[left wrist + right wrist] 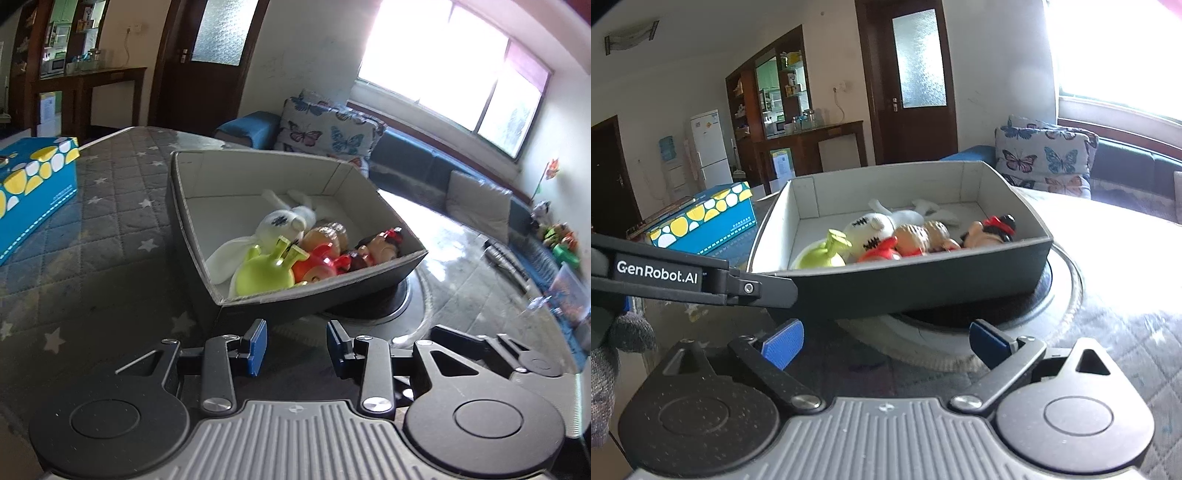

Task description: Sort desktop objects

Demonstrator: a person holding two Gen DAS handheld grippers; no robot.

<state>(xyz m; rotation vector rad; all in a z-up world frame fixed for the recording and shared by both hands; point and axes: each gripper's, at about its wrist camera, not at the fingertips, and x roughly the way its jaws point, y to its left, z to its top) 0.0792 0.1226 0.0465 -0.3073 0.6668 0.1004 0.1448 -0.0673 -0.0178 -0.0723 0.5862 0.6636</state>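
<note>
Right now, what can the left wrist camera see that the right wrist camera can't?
Only the left wrist view shows toys on the far sofa. Only the right wrist view shows a white fridge and the other tool's arm labelled GenRobot.AI. Both show the toy box with the green toy, the blue dotted box, and open tongs.

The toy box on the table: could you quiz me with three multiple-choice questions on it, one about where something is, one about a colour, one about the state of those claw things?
1. Where is the white plush rabbit?
A. in the open box
B. on the sofa
C. on the blue patterned box

2. What colour is the snail-like toy nearest the box's front corner?
A. purple
B. lime green
C. black

3. How are the left gripper and right gripper?
A. both holding toys
B. one holding the box
C. both open, empty

Answers: 1 A, it lies among the toys; 2 B, clearly lime; 3 C, gaps between pads, nothing held.
</note>
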